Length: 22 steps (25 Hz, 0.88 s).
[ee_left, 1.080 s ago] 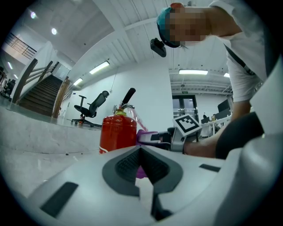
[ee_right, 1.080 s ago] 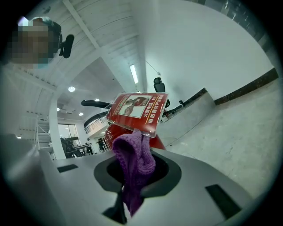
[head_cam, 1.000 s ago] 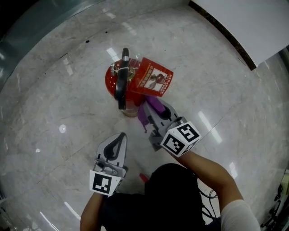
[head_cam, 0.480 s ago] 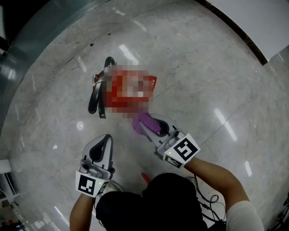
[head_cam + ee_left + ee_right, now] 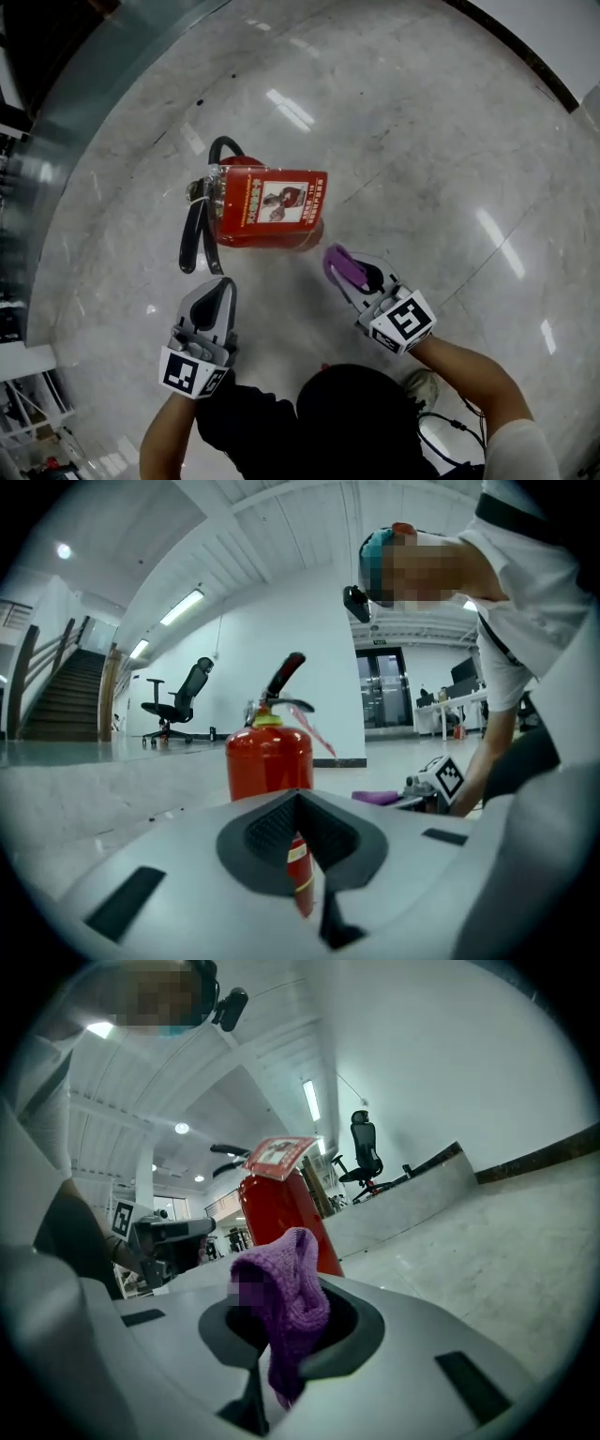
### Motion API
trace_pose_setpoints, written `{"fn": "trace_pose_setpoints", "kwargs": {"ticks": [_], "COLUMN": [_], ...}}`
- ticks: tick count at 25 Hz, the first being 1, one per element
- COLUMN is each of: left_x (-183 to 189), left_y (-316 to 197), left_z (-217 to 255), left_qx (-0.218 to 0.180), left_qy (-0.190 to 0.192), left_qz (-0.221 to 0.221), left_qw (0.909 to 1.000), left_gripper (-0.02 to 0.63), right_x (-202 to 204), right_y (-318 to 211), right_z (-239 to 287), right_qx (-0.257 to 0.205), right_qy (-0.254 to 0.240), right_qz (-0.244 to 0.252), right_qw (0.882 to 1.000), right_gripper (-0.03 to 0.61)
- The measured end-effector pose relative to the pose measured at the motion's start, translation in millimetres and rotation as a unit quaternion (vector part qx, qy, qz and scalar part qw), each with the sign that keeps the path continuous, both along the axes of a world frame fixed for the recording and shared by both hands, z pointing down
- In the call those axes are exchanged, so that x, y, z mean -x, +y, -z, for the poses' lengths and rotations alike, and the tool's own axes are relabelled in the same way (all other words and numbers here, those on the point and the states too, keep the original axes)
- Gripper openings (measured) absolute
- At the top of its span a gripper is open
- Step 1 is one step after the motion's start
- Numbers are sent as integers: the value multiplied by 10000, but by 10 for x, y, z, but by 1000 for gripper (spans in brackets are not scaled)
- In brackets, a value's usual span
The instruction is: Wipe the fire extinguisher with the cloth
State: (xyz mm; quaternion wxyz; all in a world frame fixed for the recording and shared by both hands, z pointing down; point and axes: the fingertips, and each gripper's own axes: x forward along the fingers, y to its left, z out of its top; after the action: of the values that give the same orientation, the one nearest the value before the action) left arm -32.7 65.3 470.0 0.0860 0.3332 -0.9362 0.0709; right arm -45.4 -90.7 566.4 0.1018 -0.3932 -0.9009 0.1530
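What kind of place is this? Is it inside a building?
Yes, it is indoors, probably the open hall of an office building. It has a wide polished stone floor, a staircase at one side and an office chair far back.

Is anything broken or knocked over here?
No, nothing stands out. The fire extinguisher stands upright on the floor, with its red tag lying over the top. The purple cloth is pinched in the right gripper, apart from the extinguisher. Nothing is spilled.
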Motion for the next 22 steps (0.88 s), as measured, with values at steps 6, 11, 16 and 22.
{"fn": "trace_pose_setpoints", "kwargs": {"ticks": [6, 11, 16, 22], "left_x": [159, 123, 197, 160], "left_y": [128, 195, 402, 401], "left_z": [-486, -625, -499, -513], "left_qx": [-220, -380, -725, -721], "left_qy": [277, 87, 122, 564], "left_qz": [-1428, -3045, -3958, -3894], "left_qw": [9891, 9517, 9154, 9165], "left_gripper": [3, 3, 3, 3], "right_x": [128, 135, -134, -417], "right_y": [337, 454, 422, 613], "right_z": [-210, -10, 229, 87], "right_qx": [-405, -1079, -1483, -1020], "right_qy": [114, 7, 438, 820], "right_qz": [-969, -1770, -2930, -3577], "right_qw": [9944, 9783, 9435, 9246], "right_gripper": [58, 57, 57, 58]}}
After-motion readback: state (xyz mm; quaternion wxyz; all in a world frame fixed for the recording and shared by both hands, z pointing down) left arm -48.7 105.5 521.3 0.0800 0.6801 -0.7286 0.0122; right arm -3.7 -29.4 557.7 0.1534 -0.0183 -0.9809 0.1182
